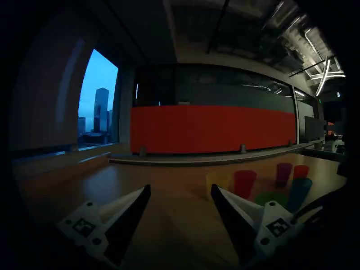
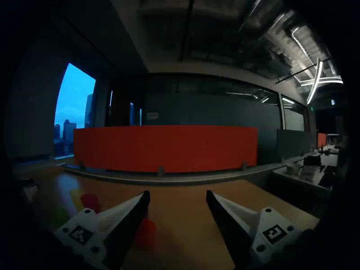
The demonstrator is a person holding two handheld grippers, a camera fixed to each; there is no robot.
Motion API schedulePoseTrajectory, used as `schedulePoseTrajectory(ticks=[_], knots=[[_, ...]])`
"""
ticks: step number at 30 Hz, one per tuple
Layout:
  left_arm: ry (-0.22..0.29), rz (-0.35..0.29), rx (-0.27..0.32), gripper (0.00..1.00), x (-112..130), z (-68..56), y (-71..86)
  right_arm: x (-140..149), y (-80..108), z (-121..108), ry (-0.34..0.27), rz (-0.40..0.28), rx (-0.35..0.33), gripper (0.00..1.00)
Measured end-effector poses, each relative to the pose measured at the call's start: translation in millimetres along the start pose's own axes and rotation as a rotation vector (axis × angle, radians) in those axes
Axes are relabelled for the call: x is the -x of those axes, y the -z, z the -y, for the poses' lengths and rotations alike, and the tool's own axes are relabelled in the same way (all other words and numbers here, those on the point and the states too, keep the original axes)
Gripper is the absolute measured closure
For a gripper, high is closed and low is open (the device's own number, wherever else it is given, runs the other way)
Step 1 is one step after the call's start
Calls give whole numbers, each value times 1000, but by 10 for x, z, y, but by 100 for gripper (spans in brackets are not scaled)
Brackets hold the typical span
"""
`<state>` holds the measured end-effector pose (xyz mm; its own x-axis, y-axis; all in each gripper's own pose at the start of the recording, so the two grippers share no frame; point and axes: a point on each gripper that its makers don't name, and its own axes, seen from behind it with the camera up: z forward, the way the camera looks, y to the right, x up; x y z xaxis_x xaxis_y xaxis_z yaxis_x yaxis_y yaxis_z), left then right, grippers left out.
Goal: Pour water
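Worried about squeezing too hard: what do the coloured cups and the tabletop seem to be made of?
The coloured cups look like plastic: saturated colours, faintly see-through walls, though dim light leaves that open. The tabletop looks like wood or wood-look laminate, warm brown with a soft sheen; I cannot tell which.

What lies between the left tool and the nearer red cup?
In the left gripper view, a yellow cup stands between the left tool and the red cup, partly hidden by one finger; otherwise bare table.
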<state>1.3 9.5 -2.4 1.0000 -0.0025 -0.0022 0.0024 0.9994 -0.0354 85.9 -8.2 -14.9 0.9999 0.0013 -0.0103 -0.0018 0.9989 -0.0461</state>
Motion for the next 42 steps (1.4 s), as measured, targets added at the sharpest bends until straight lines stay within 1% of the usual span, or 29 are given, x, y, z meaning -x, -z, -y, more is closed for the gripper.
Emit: schedulePoseTrajectory(ticks=[17, 23, 29, 32, 35, 42], knots=[[-1, 1, 5, 1, -3, -2, -12, 23, 44, -53, -5, -7, 4, 3], [-1, 2, 5, 1, -11, -1, -10, -28, 55, -91, -3, -22, 13, 3], [-2, 2, 4, 1, 3, -4, -11, -86, 64, -116, 14, -48, 13, 3], [-2, 2, 5, 1, 6, -2, -11, -66, 64, -117, 22, -63, 6, 3], [-1, 2, 5, 1, 7, 1, -9, 3, 43, -123, 24, -65, 1, 3], [-2, 2, 5, 1, 5, -4, -9, 209, -22, -42, 26, -70, -36, 3]])
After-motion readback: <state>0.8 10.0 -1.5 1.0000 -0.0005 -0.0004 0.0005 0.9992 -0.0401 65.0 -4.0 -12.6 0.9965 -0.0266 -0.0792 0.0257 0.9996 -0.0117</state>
